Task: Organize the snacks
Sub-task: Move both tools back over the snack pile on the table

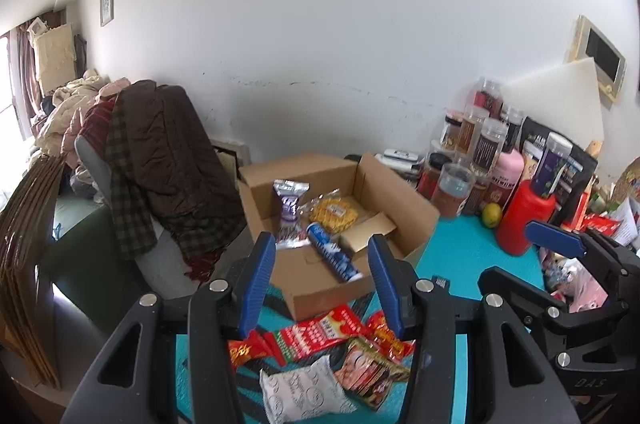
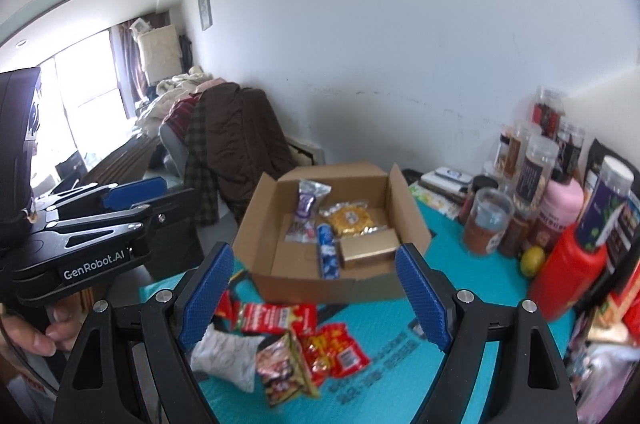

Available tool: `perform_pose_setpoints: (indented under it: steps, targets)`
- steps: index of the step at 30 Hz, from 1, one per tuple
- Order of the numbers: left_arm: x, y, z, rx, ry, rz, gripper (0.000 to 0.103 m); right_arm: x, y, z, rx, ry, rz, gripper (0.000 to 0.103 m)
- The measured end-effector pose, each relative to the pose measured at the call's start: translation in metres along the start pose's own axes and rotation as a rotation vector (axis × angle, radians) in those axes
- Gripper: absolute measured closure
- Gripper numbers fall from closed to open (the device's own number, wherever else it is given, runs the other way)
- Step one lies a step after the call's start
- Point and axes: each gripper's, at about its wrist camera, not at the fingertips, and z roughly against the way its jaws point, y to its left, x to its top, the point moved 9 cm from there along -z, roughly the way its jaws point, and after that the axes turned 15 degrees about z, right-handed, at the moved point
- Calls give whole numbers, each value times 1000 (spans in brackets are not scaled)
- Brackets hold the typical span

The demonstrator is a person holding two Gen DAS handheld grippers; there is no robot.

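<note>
An open cardboard box [image 1: 404,195] [image 2: 256,220] stands on the teal mat. Inside lie a purple packet [image 1: 289,212] [image 2: 306,212], a yellow snack bag [image 1: 334,214] [image 2: 352,220], a blue tube [image 1: 334,258] [image 2: 328,256] and a gold carton [image 2: 370,250]. In front of the box lie loose packets: a red packet [image 1: 316,338] [image 2: 276,318], a white pouch [image 1: 300,392] [image 2: 228,354], a brown packet [image 1: 370,372] [image 2: 284,372] and a red-yellow packet [image 2: 334,350]. My left gripper [image 1: 322,284] is open and empty above them. My right gripper [image 2: 314,300] is open and empty, to its right.
Jars [image 1: 486,147] [image 2: 534,159], a red bottle [image 1: 524,220] [image 2: 568,272], a pink bottle [image 2: 558,212] and a lemon [image 1: 492,214] [image 2: 532,260] crowd the right side by the wall. A chair piled with clothes [image 1: 160,159] [image 2: 236,139] stands left of the table.
</note>
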Motion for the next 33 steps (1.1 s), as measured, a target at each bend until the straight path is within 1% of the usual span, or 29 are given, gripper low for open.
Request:
perform_pose_setpoints:
  steps: [8, 13, 17, 24, 30, 33]
  targets:
    - [-32, 4, -1, -4, 35, -6, 55, -24, 11, -2, -31, 19, -9, 19]
    - [-58, 6, -10, -9, 94, -3, 55, -42, 20, -8, -20, 43, -21, 19]
    - [-74, 11, -18, 5, 132, 1, 55, -59, 23, -13, -11, 67, -37, 19]
    - [-105, 17, -27, 2, 196, 7, 55, -86, 30, -27, -7, 127, -13, 19]
    - [-127, 27, -39, 16, 243, 6, 55, -110, 41, -45, 35, 186, -10, 19]
    - [-136, 34, -45, 22, 246, 11, 55, -120, 47, -54, 54, 209, -10, 19]
